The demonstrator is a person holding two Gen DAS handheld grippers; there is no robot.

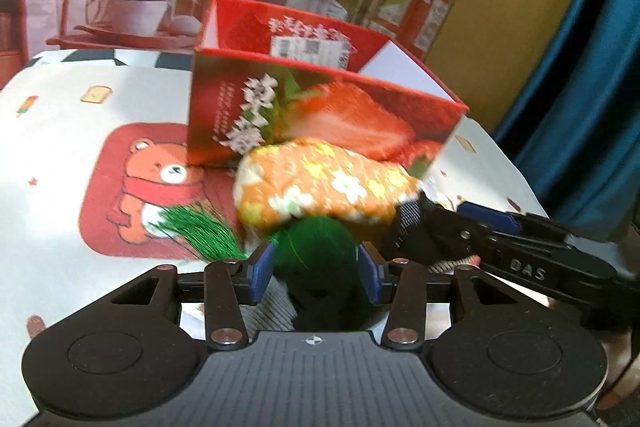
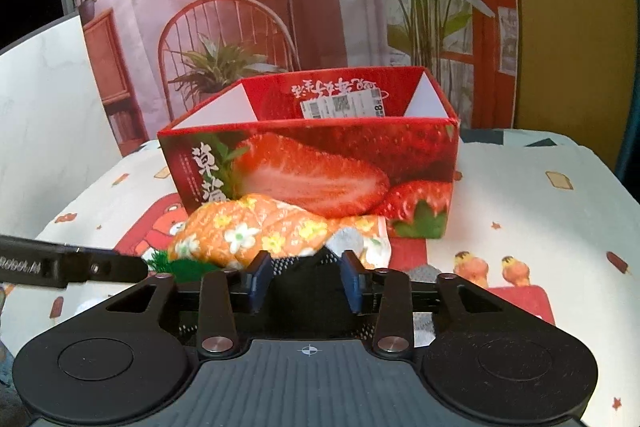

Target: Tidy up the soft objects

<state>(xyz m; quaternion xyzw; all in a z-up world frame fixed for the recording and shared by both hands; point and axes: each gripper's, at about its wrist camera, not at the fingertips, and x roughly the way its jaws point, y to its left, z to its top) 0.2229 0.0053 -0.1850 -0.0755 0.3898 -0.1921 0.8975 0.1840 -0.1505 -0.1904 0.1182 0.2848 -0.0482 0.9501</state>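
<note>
An open red strawberry box stands on the table. An orange flowered soft pouch lies in front of it. My left gripper is shut on a dark green fuzzy soft object with a green tassel. My right gripper is shut on a black mesh fabric item just under the pouch's right end. In the left wrist view the right gripper reaches in from the right to the pouch's end.
The table has a white cloth with a red bear print and small cartoon prints. A printed backdrop with chair and plants stands behind the box. A blue curtain hangs at the right.
</note>
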